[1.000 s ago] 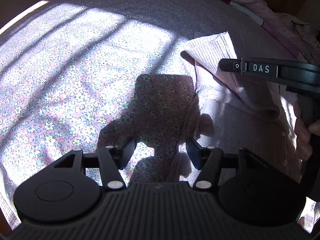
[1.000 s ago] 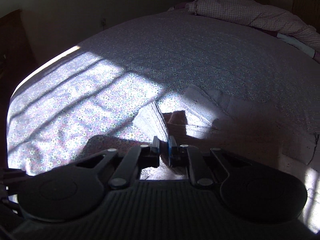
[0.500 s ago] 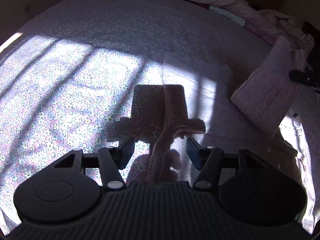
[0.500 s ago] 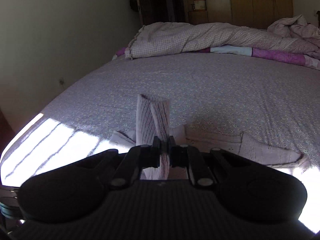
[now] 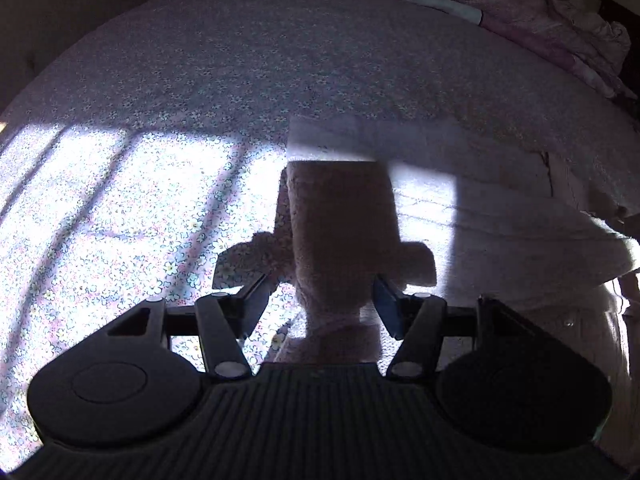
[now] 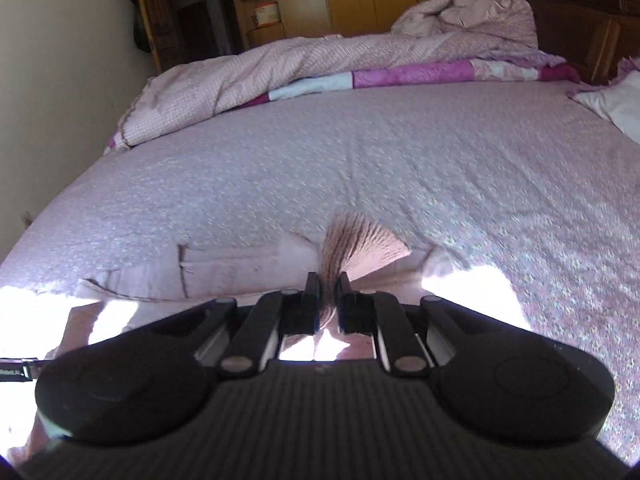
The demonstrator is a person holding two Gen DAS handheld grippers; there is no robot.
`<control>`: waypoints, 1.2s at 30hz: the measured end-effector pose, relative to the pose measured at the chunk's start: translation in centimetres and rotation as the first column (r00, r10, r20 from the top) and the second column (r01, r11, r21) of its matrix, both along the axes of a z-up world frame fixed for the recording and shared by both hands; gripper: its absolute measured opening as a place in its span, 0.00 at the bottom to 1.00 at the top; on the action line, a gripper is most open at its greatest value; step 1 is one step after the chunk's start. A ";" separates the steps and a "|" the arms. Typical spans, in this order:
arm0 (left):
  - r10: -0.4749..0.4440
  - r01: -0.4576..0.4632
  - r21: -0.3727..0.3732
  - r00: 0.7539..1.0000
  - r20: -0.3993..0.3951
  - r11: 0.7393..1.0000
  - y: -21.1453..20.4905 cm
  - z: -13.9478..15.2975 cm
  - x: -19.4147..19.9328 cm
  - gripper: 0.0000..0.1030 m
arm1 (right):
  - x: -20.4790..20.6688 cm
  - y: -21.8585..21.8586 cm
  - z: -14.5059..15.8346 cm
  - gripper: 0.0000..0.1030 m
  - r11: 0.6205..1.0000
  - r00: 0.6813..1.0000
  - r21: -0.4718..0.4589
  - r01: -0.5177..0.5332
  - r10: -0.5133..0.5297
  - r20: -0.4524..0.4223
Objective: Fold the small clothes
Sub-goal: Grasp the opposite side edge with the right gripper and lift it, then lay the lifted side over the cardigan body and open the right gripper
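Right gripper clenched on pink knit garment — fabric fans straight ahead toward bed far edge; left gripper released, fold between its fingers.

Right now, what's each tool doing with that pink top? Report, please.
Right tool shut on top's ribbed sleeve. Left tool open, a sleeve between its fingers, ungripped. Top flat on bed. Nothing in the way.
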State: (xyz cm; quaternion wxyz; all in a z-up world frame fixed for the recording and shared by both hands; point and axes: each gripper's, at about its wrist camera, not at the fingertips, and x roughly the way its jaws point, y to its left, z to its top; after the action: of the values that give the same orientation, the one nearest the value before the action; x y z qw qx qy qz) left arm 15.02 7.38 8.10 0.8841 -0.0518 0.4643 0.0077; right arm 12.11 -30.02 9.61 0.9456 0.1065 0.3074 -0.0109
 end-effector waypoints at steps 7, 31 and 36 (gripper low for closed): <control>0.003 -0.003 -0.007 1.000 -0.018 1.000 0.6 -1.1 0.2 0.64 | -1.1 -2.5 -5.9 0.25 0.993 0.980 0.089 0.074 -0.055 -0.192; -0.081 0.080 0.101 0.997 0.004 0.992 0.9 -1.5 -1.0 0.67 | -4.3 -3.4 -4.6 0.36 0.998 0.990 0.049 0.043 -0.036 -0.137; -0.147 0.143 0.172 0.989 0.011 0.975 1.4 0.7 -4.3 0.67 | -8.1 -2.5 -2.5 0.53 0.999 0.991 0.014 -0.050 0.052 -0.121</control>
State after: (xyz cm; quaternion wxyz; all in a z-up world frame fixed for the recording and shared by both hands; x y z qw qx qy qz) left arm 10.74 8.73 8.82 0.8890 0.0583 0.4539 -0.0177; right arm 3.98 -32.54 7.15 0.9246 0.1028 0.3668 0.0085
